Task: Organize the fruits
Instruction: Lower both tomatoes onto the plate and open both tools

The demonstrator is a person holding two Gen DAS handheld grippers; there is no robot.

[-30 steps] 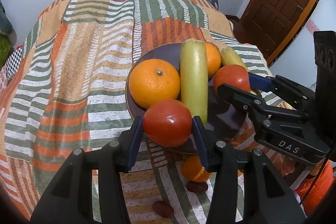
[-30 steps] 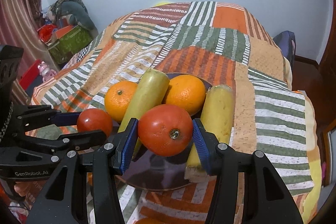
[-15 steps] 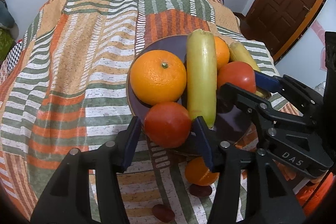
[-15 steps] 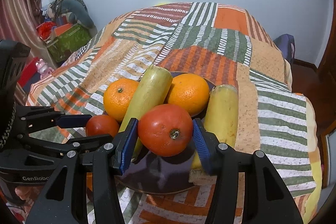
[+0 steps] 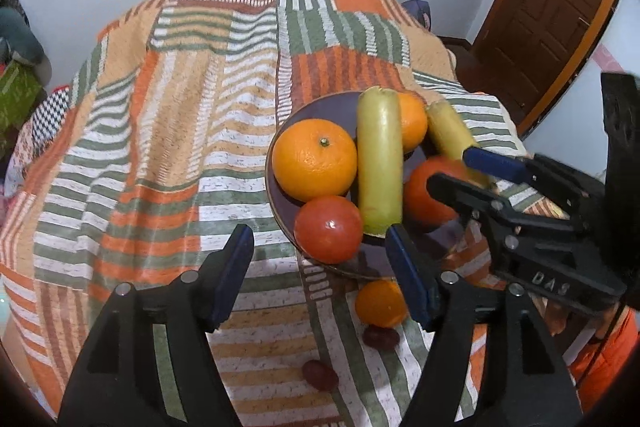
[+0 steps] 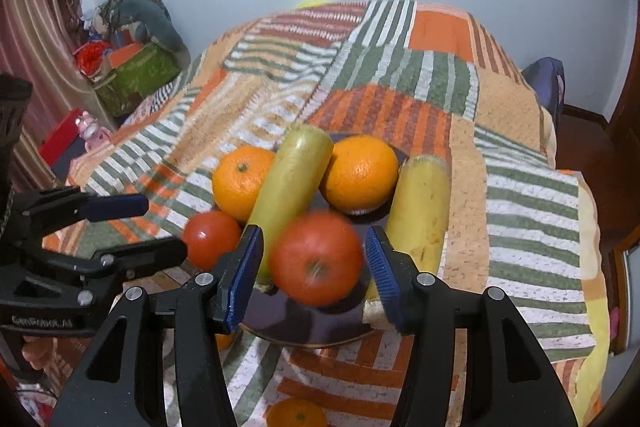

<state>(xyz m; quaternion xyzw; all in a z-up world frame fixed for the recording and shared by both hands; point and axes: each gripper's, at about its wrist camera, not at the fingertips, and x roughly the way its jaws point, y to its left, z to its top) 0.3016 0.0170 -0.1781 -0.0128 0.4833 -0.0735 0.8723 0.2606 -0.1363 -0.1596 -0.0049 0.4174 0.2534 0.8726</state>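
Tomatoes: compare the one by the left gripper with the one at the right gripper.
The left tomato looks sharp, on the plate rim, clear of the open left gripper; the right tomato is blurred between the right gripper fingers, grip unclear. The left tomato shows a highlight; the right tomato shows its stem scar. Both are red and round.

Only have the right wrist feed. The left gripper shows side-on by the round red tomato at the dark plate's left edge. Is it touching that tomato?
Observer: No. The left wrist view shows the left gripper open wide. The round red tomato sits on the dark plate between its fingertips, with clear gaps on both sides.
Operator: Anything loose off the plate that I can't see?
Observer: Yes, two small dark red fruits lie on the striped blanket, nearer the camera than the plate.
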